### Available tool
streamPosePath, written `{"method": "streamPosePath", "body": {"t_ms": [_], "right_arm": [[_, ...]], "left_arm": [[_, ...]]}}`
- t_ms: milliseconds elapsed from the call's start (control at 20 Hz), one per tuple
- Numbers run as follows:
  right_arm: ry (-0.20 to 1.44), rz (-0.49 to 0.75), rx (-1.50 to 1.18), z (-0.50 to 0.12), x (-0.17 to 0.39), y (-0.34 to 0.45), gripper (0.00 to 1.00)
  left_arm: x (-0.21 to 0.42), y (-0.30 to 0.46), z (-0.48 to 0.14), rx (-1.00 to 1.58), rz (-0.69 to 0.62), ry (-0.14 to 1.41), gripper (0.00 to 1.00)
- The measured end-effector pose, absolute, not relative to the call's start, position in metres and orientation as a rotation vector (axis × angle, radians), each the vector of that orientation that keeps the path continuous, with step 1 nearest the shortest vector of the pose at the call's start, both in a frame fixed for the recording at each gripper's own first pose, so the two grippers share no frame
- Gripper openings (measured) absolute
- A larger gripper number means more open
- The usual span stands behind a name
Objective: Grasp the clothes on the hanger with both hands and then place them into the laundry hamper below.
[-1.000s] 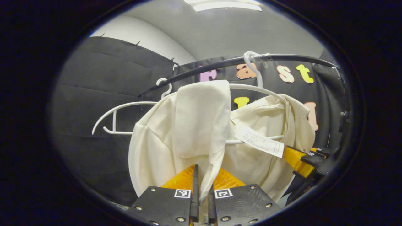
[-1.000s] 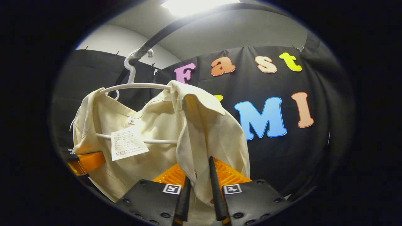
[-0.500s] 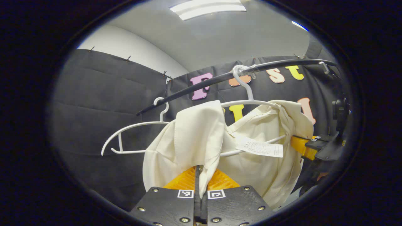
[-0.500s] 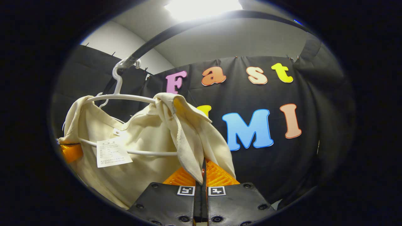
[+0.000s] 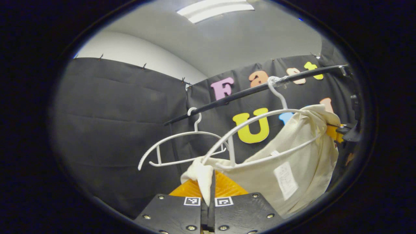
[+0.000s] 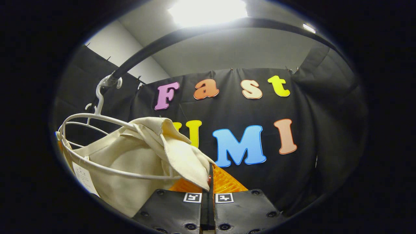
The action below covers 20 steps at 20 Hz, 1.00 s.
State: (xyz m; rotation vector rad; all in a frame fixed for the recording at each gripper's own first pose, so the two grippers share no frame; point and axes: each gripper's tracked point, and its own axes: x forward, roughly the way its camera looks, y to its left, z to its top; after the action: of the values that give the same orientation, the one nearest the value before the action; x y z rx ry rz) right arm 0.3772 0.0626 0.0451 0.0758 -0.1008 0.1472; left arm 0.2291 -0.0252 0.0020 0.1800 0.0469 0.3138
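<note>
A cream garment (image 5: 292, 152) hangs from a white hanger (image 5: 256, 118) on the black rail (image 5: 253, 91). In the left gripper view one end of the cloth has slid off the hanger's arm and is bunched low, where my left gripper (image 5: 210, 182) is shut on it. Its white care label (image 5: 285, 180) dangles inside. In the right gripper view the garment (image 6: 136, 159) still drapes over the hanger (image 6: 97, 120), and my right gripper (image 6: 209, 182) is shut on its folded corner. My right gripper's body (image 5: 341, 131) appears at the far right of the left gripper view.
A second, bare white hanger (image 5: 182, 143) hangs on the same rail to the left in the left gripper view. The rail (image 6: 182, 35) arcs overhead in the right gripper view. Black cloth walls close in behind and on both sides.
Both grippers went from open around the cloth to shut on it, then moved down. The left end of the garment has come off the hanger's arm, which now stands bare.
</note>
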Motion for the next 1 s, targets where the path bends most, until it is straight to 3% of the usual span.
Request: {"method": "streamPosePath", "body": {"t_ms": [400,1000], "right_arm": [[-0.073,0.090,0.088,0.042,0.413,0.034,0.01],[0.128,0.155,0.091,-0.052,0.414,0.048,0.01]], "left_arm": [[0.227,0.014,0.002,0.148,0.359,0.051,0.01],[0.228,0.015,-0.053,0.165,0.368,0.132,0.01]]}}
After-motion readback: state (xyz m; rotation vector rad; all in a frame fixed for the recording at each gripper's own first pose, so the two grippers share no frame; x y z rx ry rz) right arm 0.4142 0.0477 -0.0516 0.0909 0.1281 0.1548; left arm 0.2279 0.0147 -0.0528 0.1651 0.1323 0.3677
